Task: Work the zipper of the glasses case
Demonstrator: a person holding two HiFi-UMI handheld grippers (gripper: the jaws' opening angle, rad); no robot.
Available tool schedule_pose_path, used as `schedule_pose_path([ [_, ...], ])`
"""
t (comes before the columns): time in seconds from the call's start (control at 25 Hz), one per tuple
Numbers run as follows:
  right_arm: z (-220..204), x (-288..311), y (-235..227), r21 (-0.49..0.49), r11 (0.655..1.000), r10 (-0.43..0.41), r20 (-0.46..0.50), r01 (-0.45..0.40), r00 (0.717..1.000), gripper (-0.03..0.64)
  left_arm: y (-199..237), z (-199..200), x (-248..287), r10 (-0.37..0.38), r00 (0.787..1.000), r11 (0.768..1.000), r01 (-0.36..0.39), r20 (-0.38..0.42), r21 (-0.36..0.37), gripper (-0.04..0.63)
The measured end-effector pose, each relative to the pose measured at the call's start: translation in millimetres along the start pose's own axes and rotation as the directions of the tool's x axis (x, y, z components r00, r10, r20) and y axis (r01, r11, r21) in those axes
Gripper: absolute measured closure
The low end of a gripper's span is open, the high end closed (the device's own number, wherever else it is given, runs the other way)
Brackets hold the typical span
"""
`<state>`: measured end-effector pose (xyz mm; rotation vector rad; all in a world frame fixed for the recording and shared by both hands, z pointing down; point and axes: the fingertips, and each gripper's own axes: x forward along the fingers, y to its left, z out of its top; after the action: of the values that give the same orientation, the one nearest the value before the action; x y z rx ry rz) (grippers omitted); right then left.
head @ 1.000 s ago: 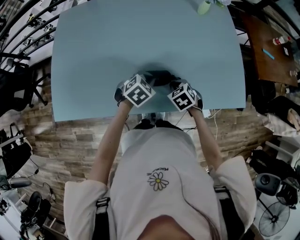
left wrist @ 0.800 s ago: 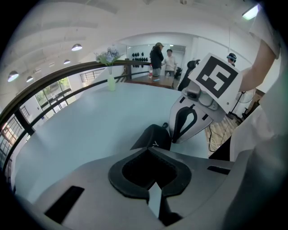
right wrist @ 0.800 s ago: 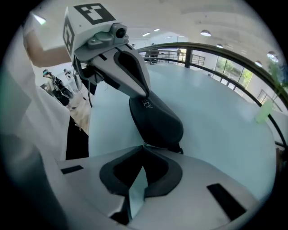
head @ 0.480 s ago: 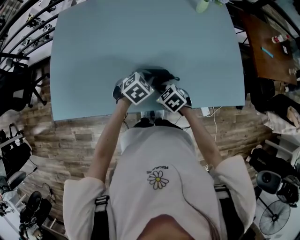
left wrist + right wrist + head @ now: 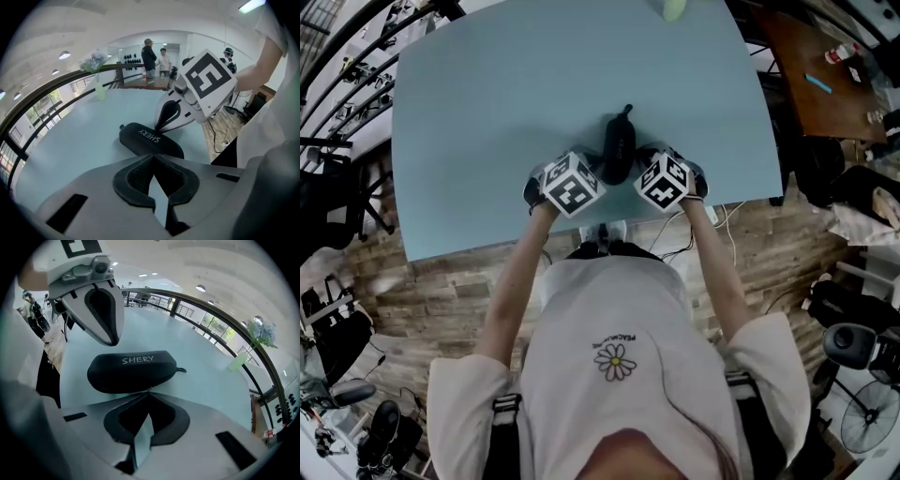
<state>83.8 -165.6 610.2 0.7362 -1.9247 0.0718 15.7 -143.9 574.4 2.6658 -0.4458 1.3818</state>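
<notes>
A black zippered glasses case (image 5: 617,148) marked SHERY lies on the pale blue table (image 5: 487,112), its long axis pointing away from me. My left gripper (image 5: 586,178) sits at its near left, shut and empty, tips (image 5: 152,157) just short of the case (image 5: 150,140). My right gripper (image 5: 645,173) is at the case's near right. In the right gripper view its jaws are shut (image 5: 149,392) on the small zipper pull (image 5: 149,389) hanging from the seam of the case (image 5: 133,369). Each gripper shows in the other's view: the right gripper (image 5: 159,129) and the left gripper (image 5: 110,341).
A green vase with flowers (image 5: 673,9) stands at the table's far edge. The near table edge runs just under both grippers. A black railing (image 5: 262,366) borders the far side. A brown table (image 5: 825,84) with small items stands to the right. People (image 5: 154,56) stand far behind.
The case has turned from lying crosswise to pointing away from me. Both grippers have shifted so that the case now lies between them.
</notes>
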Motion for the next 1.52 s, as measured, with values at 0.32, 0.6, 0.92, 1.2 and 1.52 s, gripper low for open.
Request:
schedule_pose_path([
  [0.32,-9,4,10,0.035,0.998,0.055,0.025,-0.056,0.998,0.611,-28,14,17,-0.063,0.997,0.994,0.066,-0.042,0.087,0.58],
  [0.6,-3,-13,72,0.008,0.964,0.265,0.058,-0.266,0.962,0.611,-27,13,15,-0.08,0.996,0.994,0.083,-0.05,0.07,0.58],
  [0.92,9,-19,104,-0.02,0.959,0.284,0.095,-0.283,0.954,0.611,-24,13,13,-0.084,0.996,0.994,0.086,-0.037,0.062,0.58],
  [1.2,-76,-37,41,-0.064,0.998,0.017,-0.124,-0.025,0.992,0.611,-42,38,22,-0.096,0.995,0.98,0.097,-0.017,0.173,0.58],
  [1.52,-94,-39,25,0.022,0.999,-0.024,-0.105,0.026,0.994,0.611,-55,61,55,-0.097,0.989,0.951,0.125,-0.11,0.283,0.58],
])
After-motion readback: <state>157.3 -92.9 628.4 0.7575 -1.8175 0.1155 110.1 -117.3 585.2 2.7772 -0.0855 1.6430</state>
